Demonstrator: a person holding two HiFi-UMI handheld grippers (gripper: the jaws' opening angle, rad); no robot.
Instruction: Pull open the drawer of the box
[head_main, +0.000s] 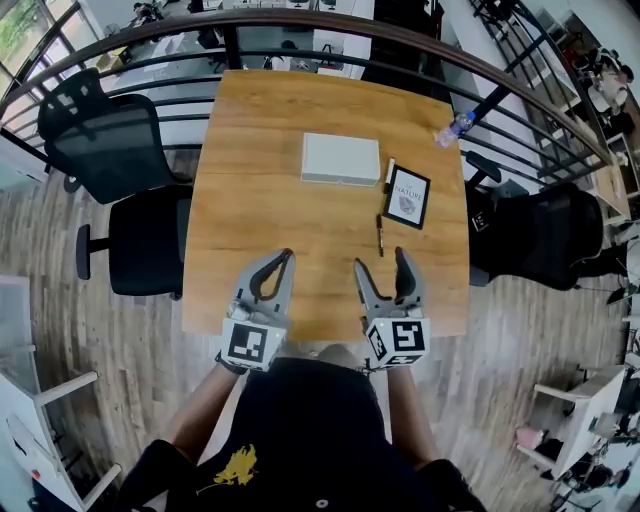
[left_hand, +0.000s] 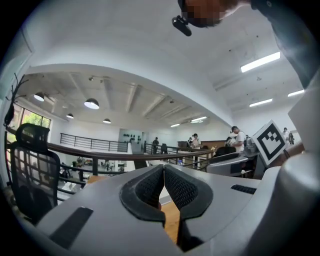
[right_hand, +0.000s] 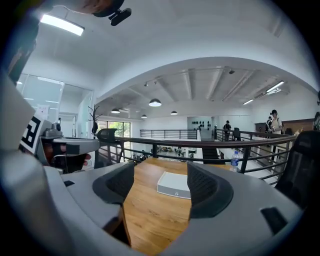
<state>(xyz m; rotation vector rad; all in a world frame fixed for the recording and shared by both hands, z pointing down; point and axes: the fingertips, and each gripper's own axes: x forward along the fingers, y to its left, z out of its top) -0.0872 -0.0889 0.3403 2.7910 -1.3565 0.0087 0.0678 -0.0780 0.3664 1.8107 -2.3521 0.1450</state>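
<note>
right gripper view: tool (right_hand: 161, 184) wide apart, empty

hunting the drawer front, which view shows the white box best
Right gripper view: the white box shows its front face between open jaws. Head view shows mostly its top; left gripper view's shut jaws nearly hide it.

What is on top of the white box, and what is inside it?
Nothing lies on top of the white box. It is closed, so its inside is hidden.
</note>
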